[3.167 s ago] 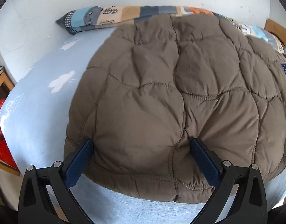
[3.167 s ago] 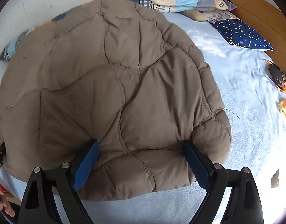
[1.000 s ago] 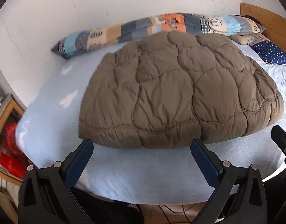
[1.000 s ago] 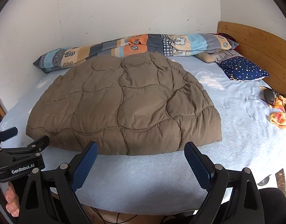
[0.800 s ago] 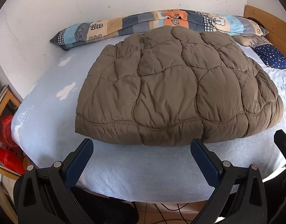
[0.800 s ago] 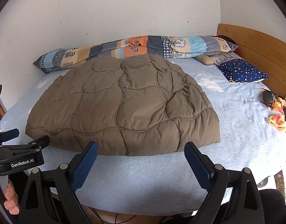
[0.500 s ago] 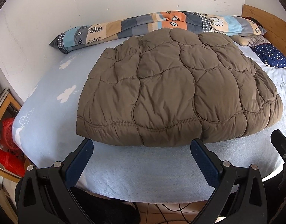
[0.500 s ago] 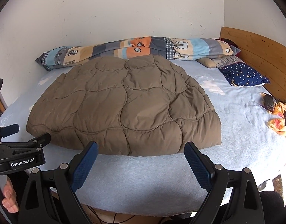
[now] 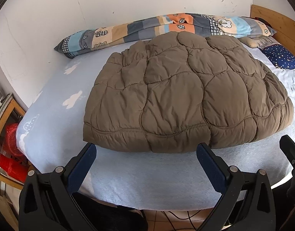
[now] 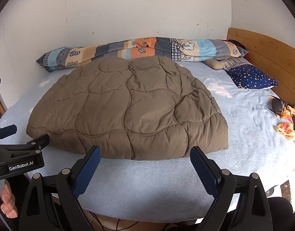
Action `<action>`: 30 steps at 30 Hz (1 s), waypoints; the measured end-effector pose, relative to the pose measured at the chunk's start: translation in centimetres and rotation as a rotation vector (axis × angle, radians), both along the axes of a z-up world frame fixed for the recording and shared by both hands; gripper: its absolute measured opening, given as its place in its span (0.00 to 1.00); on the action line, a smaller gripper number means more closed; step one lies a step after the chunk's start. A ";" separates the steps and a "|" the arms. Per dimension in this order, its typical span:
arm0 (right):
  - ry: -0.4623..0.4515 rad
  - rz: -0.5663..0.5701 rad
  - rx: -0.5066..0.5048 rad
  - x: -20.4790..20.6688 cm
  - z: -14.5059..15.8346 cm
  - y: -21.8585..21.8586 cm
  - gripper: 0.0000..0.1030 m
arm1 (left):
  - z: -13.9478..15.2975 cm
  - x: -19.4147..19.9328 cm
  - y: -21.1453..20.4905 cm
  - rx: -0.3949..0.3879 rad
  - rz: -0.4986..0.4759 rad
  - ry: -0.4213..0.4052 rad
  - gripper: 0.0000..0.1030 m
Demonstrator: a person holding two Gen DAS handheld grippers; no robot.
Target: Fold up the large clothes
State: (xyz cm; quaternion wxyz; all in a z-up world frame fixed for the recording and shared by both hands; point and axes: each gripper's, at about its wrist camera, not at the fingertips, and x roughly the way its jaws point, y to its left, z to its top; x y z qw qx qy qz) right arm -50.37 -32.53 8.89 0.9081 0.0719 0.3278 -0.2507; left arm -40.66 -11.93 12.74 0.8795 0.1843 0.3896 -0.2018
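One brown quilted jacket [image 10: 128,107] lies folded into a neat bundle mid-bed [image 10: 147,182], near edge at twelve o'clock of both claws. Left claw [image 9: 145,165] and right claw [image 10: 144,165] hang spread, empty. Folding looks finished.

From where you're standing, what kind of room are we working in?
Most likely a bedroom. The brown quilted jacket lies folded on a bed with a light blue cloud-print sheet, a patchwork pillow sits along the white wall, and a wooden headboard stands at the right end.
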 end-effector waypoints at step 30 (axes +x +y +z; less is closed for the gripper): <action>0.049 -0.007 0.030 0.6 -0.8 -0.2 0.93 | -0.2 0.3 0.3 0.007 0.017 -0.001 1.00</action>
